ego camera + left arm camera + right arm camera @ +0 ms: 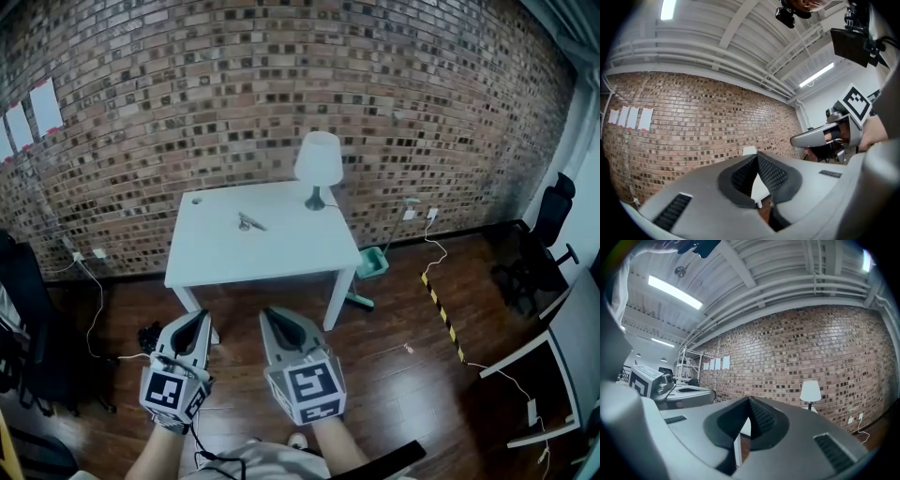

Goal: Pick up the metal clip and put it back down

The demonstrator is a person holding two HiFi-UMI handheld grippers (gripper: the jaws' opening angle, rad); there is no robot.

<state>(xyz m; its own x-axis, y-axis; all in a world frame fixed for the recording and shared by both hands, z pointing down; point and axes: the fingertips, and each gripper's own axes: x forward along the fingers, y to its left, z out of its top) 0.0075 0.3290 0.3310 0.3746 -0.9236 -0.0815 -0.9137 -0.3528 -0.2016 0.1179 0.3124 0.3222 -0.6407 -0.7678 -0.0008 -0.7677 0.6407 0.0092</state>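
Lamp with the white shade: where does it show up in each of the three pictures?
Head view: lamp stands at the white table's far right corner, upper centre.
Left gripper view: only its shade peeks over the jaw tips, centre.
Right gripper view: right of centre.
Shared landmark: the brick wall behind it.

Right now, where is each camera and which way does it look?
Head view: on the person's head, looking down at forearms, left gripper, right gripper, table.
Left gripper view: on that gripper, facing the brick wall; shut jaws, right gripper beside.
Right gripper view: likewise, facing the wall; shut jaws.
All three share the brick wall.
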